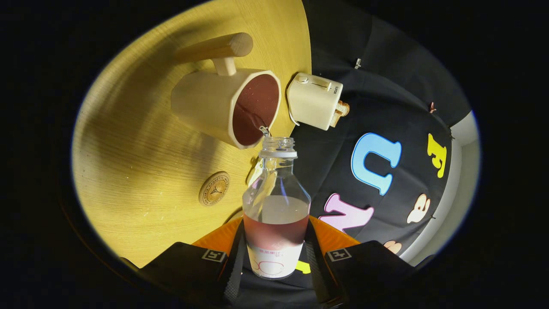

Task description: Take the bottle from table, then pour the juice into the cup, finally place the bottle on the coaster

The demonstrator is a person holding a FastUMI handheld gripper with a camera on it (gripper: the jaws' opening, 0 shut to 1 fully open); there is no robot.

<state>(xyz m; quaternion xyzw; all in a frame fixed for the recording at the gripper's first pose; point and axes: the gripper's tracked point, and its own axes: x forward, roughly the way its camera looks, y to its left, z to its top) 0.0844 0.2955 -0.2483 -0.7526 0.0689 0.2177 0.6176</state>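
A: Half the reddish juice [276, 234] left in the clear glass bottle [276, 206]; gripper [274, 257] clenched on its lower body, both fingers pressing. Mouth sits at the cream wooden cup's [223, 107] rim, a thin stream crossing in.

B: Risk?

A: Stream lands right at the lip. Any wobble and it likely spills onto the round wooden table [141, 163].

B: Coaster?

A: Round wooden coaster [214, 188], ten o'clock of the bottle. Small cream toaster [315, 101] at one o'clock, close enough to clip.

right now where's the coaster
In the gripper view, the coaster lies flat on the table, beside the held bottle, nearer the fingers than the cup.
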